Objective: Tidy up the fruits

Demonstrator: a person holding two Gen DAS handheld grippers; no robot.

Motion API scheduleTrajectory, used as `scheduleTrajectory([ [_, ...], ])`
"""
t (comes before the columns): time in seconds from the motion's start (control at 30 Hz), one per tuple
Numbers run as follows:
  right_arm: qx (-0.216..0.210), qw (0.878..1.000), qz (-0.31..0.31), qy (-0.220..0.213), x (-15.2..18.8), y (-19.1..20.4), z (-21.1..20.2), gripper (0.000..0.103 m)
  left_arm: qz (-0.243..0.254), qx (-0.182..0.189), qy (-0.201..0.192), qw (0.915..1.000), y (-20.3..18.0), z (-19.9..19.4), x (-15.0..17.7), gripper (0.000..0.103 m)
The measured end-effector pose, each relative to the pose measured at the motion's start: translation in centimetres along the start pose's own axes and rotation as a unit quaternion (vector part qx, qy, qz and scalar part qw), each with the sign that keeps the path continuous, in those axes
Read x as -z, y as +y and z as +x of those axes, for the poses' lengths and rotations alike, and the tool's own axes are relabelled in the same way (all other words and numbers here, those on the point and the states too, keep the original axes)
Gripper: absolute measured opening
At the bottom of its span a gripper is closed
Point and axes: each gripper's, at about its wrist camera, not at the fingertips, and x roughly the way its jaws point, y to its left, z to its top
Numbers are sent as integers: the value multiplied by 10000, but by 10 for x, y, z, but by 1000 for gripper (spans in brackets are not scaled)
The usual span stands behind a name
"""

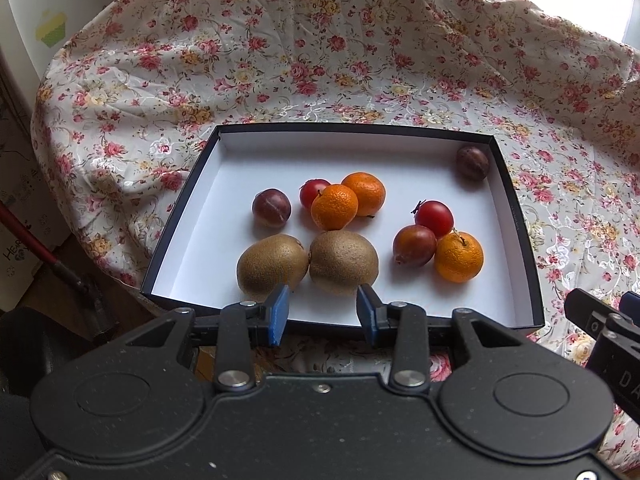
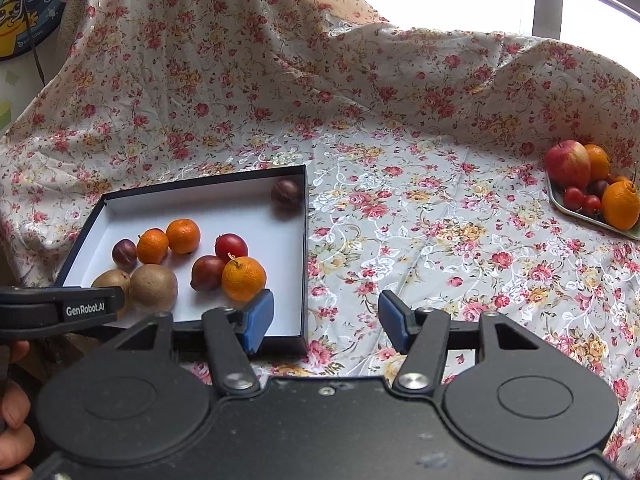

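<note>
While both views show the fruit-filled box point(image 1: 516, 216), only the right wrist catches the plate point(image 2: 560, 204) of fruit at the bench's far right edge; both grippers' jaws released, empty

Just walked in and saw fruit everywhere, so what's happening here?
A person is sorting fruit with two handheld tools. Both the left tool and the right tool hang open and empty over the near edge of the box. The box already holds two kiwis, three mandarins, plums and small red tomatoes. More fruit, including an apple, waits on a plate at the far right of the floral cloth.
</note>
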Motion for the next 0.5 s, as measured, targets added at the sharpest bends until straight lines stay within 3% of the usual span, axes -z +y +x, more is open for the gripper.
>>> scheduleTrajectory([
  [0.5,-231,9997,-65,94,-3,17,13,61,-56,-91,71,9999,10,7,0,48],
])
